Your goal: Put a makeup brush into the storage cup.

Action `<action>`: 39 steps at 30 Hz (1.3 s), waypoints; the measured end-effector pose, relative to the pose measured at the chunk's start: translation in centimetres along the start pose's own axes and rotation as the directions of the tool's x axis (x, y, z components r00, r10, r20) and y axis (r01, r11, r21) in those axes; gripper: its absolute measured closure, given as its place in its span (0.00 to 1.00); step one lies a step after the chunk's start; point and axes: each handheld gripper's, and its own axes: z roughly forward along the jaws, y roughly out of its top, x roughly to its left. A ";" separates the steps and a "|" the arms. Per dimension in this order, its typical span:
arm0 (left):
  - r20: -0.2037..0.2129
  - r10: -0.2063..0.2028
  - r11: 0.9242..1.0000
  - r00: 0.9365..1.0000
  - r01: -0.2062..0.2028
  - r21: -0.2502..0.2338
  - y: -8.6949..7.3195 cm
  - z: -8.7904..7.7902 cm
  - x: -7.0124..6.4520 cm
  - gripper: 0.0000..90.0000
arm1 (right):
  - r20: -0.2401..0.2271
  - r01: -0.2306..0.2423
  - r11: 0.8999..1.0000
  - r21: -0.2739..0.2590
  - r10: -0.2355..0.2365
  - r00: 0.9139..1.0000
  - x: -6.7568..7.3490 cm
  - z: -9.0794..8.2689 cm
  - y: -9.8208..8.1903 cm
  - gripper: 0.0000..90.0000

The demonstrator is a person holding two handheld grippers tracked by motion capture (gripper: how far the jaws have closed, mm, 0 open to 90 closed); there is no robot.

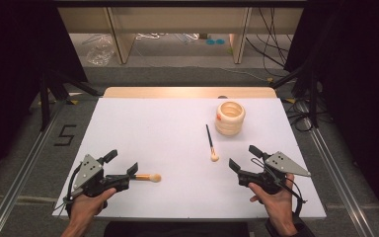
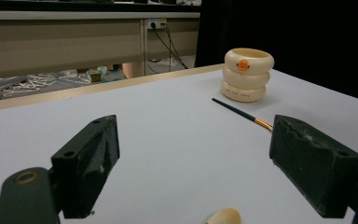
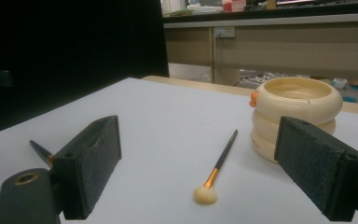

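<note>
Left gripper [image 1: 122, 165] at near-left table edge, jaws spread wide, gripping nothing; short cream-bristled makeup brush with orange ferrule [image 1: 149, 177] lying just off its lower jaw tip. Right gripper [image 1: 243, 159] at near right, likewise released and empty. Farther in: thin black-handled brush with cream tuft [image 1: 210, 142] flat on the white table sheet [image 1: 148, 123], near the cream ring-stacked holder with orange beak [image 1: 230, 117]. Looks like approach stage, no pick yet. Next probably: close on a brush handle, lift, drop upright into holder.
</note>
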 end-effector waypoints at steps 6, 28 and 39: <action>-0.001 -0.003 1.000 1.000 0.003 0.012 0.0 0.0 0.1 0.17 | 0.004 0.009 1.000 0.005 -0.009 1.000 -0.1 0.1 0.0 0.17; -0.009 -0.010 1.000 1.000 0.010 0.028 -0.1 0.0 0.4 0.17 | -0.013 0.010 0.999 0.032 -0.010 1.000 -0.1 0.2 -0.2 0.17; -0.009 -0.011 0.999 1.000 0.011 0.034 0.0 0.0 0.5 0.17 | -0.010 0.014 0.999 0.043 -0.013 1.000 0.0 0.3 -0.2 0.18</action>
